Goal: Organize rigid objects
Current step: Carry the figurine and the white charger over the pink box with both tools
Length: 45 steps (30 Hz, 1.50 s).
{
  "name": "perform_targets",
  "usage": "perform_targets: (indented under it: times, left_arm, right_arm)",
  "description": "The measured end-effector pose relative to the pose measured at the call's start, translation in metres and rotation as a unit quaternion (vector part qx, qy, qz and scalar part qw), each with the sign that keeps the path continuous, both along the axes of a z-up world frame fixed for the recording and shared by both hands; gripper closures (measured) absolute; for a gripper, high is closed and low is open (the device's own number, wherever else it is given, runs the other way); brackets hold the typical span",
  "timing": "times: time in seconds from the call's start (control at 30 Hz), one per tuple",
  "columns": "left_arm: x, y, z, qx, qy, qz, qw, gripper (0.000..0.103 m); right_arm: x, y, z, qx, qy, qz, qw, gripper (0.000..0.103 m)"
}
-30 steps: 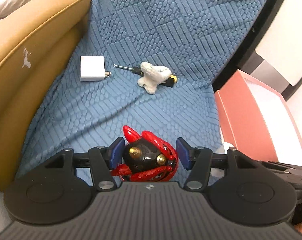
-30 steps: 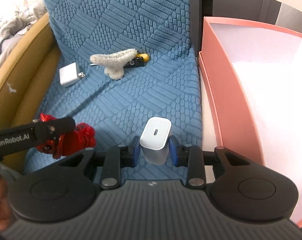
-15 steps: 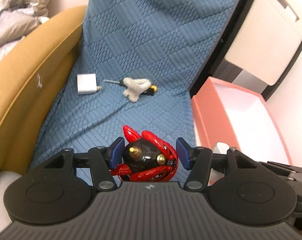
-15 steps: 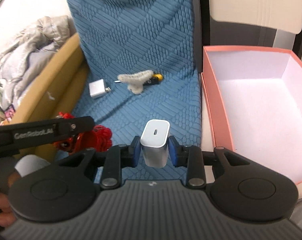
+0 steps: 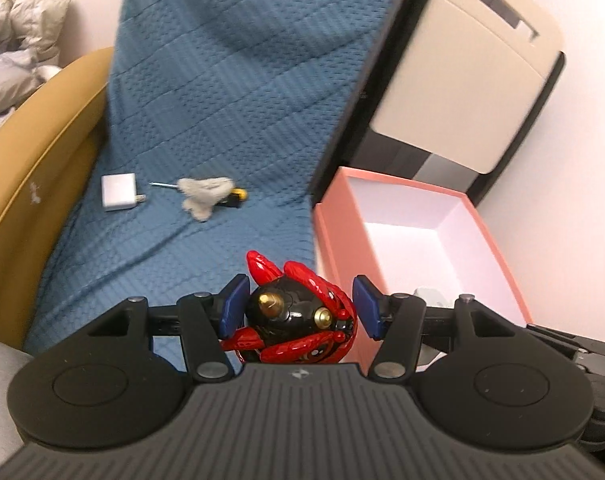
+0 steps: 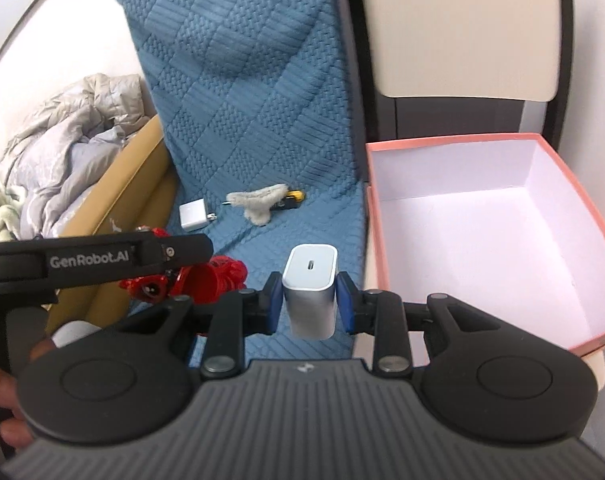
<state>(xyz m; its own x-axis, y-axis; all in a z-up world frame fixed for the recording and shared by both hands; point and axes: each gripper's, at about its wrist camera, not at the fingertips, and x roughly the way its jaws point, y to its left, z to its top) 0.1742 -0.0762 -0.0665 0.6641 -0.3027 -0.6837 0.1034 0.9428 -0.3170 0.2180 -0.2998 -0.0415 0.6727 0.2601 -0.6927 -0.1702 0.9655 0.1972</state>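
Your left gripper (image 5: pixel 300 307) holds the red and black toy (image 5: pixel 298 320) clamped between its blue pads (image 5: pixel 233 305), lifted clear of the blue quilted cover (image 5: pixel 222 100). From the left wrist the toy hangs just beside the near corner of the pink box (image 5: pixel 338 220). Your right gripper (image 6: pixel 309 300) is closed on the white USB charger (image 6: pixel 310 292), its port face turned up toward the camera, held above the cover just left of the box wall (image 6: pixel 372 240). The box interior looks white, though the left view is blurred and a pale shape near its close edge cannot be identified. Farther back on the cover lie a second white charger (image 6: pixel 194 216) with its prongs out and, near it, a screwdriver (image 6: pixel 290 198) partly under a small fuzzy white cloth (image 6: pixel 258 204). A tan cushion edge (image 5: pixel 26 184) borders the cover on the left.
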Motion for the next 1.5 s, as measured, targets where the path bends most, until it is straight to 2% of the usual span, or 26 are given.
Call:
perform_targets:
  times: [0.37, 0.67, 1.13, 1.5]
  left_arm:
    - [-0.003, -0.065, 0.019, -0.003, -0.015, -0.023, 0.9996, 0.040]
    - [0.013, -0.122, 0.009, -0.007, -0.012, -0.045, 0.9989, 0.040]
    - [0.080, -0.199, -0.048, 0.004, 0.032, -0.079, 0.9963, 0.040]
    - [0.129, -0.242, -0.084, 0.016, 0.061, -0.098, 0.9931, 0.040]
  right_arm:
    - [-0.014, -0.067, 0.007, 0.000, -0.016, -0.034, 0.999, 0.071]
    - [-0.008, -0.114, -0.001, 0.000, -0.014, -0.059, 0.998, 0.072]
    - [0.041, -0.178, -0.066, -0.002, 0.048, -0.102, 0.994, 0.072]
    - [0.090, -0.204, -0.113, -0.010, 0.088, -0.096, 0.991, 0.072]
